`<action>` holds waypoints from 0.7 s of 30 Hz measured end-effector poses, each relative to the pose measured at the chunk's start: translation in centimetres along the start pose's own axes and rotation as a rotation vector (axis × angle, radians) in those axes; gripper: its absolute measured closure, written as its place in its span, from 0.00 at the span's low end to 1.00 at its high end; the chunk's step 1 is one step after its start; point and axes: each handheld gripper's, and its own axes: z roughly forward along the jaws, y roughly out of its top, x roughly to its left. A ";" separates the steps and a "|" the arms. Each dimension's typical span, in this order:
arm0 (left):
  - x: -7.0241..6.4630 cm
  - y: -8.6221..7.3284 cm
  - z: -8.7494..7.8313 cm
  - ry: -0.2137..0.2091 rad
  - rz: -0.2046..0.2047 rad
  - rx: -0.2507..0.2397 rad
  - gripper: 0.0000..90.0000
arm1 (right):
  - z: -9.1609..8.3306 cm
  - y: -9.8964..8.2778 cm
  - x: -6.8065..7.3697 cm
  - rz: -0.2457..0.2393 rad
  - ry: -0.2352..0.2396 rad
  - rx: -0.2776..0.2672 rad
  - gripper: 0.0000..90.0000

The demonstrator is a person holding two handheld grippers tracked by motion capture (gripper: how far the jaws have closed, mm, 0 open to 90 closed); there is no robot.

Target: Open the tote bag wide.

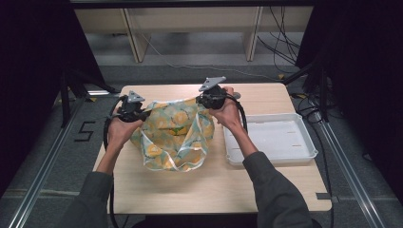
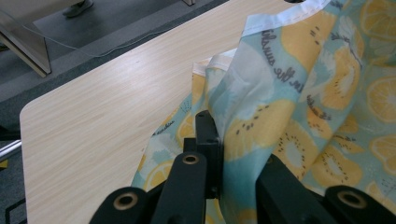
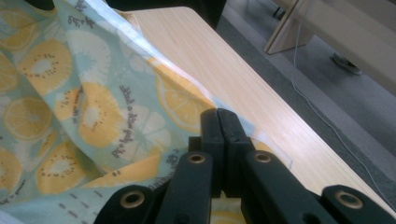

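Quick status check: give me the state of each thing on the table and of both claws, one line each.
fruit-print cloth: bunched, lifted off the table at two edges, lower part resting on the table
left claw: shut on the fruit-print cloth, pinching a fold
right claw: shut on the fruit-print cloth, at its hemmed edge
white tray: upright on the table beside the cloth, nothing in it
table: bears the cloth and the tray

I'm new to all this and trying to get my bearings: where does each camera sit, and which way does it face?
High view: above the person's side, looking forward and down on the table; forearms, hands, both claws.
Left gripper view: rides the left claw, looking along its jaws at the fruit-print cloth.
Right gripper view: rides the right claw, jaws pinching the cloth's edge.
All three views share cloth and table.
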 end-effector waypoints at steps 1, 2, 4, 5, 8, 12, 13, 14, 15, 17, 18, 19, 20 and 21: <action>0.1 0.1 0.2 0.003 0.001 0.004 0.98 | 0.1 -0.1 0.0 0.006 -0.002 0.009 1.00; 0.3 0.1 0.4 0.000 -0.004 0.006 0.98 | 0.2 -0.1 -0.2 -0.001 -0.010 0.005 1.00; 0.4 0.1 0.6 -0.001 -0.010 0.002 0.98 | 0.4 -0.3 -0.3 0.003 -0.015 0.011 1.00; 0.4 0.0 0.9 0.005 -0.025 -0.006 0.98 | 0.4 -0.3 -0.3 0.003 -0.015 0.011 1.00; 0.6 -0.1 1.8 0.008 -0.037 0.004 0.97 | 0.9 -0.6 -0.3 0.042 -0.024 0.043 1.00; 0.8 -0.6 3.6 0.005 -0.071 0.034 0.96 | 2.0 -0.9 -0.5 0.023 -0.035 0.066 1.00; 0.8 -0.6 3.6 0.005 -0.071 0.034 0.95 | 2.0 -0.9 -0.5 0.023 -0.035 0.066 1.00; 0.8 -0.8 4.2 0.003 -0.081 0.045 0.94 | 2.6 -1.3 -0.6 -0.003 -0.059 0.095 1.00; 0.8 -0.8 4.2 0.003 -0.081 0.045 0.90 | 2.6 -1.3 -0.6 -0.003 -0.059 0.095 1.00; 0.6 -1.1 4.8 -0.015 -0.096 0.064 0.85 | 3.3 -1.8 -0.6 0.007 -0.057 0.120 1.00; 0.6 -1.3 5.1 -0.026 -0.099 0.085 0.85 | 3.3 -1.8 -0.6 0.007 -0.057 0.120 1.00; 0.5 -1.5 5.3 -0.024 -0.102 0.088 0.83 | 3.5 -1.9 -0.5 0.016 -0.043 0.126 1.00; 0.4 -1.8 5.4 -0.032 -0.105 0.096 0.76 | 3.8 -2.2 -0.3 0.009 -0.052 0.148 1.00; 0.3 -2.4 5.7 -0.073 -0.124 0.120 0.71 | 4.0 -2.2 -0.2 -0.009 -0.049 0.167 1.00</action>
